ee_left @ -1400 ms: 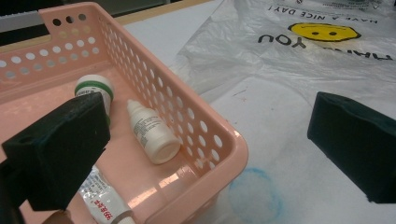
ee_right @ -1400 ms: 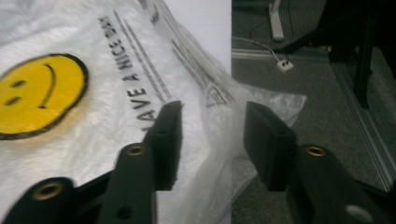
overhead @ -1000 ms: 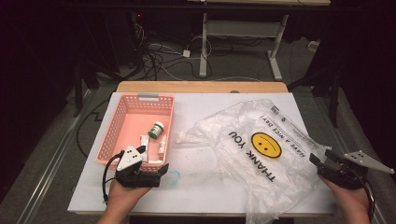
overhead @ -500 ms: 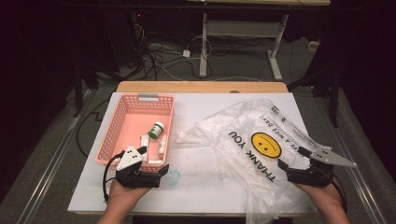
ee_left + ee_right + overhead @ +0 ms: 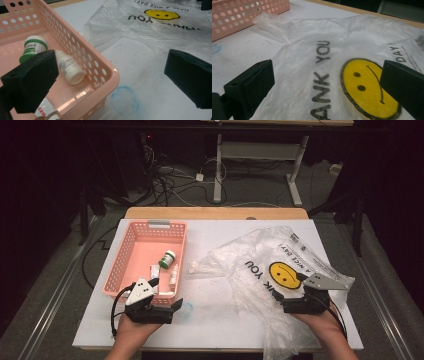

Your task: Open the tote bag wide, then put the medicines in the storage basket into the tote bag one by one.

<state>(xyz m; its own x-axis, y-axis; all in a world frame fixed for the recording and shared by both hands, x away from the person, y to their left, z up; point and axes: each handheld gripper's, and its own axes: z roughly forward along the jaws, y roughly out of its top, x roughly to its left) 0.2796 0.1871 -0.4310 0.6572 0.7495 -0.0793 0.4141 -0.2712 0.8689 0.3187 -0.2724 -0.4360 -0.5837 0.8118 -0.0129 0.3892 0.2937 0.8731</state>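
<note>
A pink basket [image 5: 116, 270] [image 5: 82, 42] stands at the table's left and holds a green-capped jar [image 5: 167, 259] [image 5: 33, 47], a white bottle [image 5: 173, 276] [image 5: 68, 67] and a tube [image 5: 47, 111]. My left gripper [image 5: 167, 292] [image 5: 110, 72] is open astride the basket's near right corner, one jaw inside and one outside. A clear plastic bag with a yellow smiley and "THANK YOU" [image 5: 270, 265] [image 5: 324, 55] [image 5: 155, 22] lies flat at the right. Just above its near part my right gripper [image 5: 290, 287] [image 5: 327, 80] is open; its jaws have just been opening, with nothing held between them.
A white sheet [image 5: 220, 320] covers the table, with a faint blue ring stain [image 5: 186, 309] [image 5: 125, 100] beside the basket's corner. The wooden table edge [image 5: 215, 213] runs along the back. Beyond it are dark floor, cables and a desk frame [image 5: 220, 160].
My right gripper has moved left from the table's right edge onto the bag's near part, and its jaws have spread. The left gripper has kept still.
</note>
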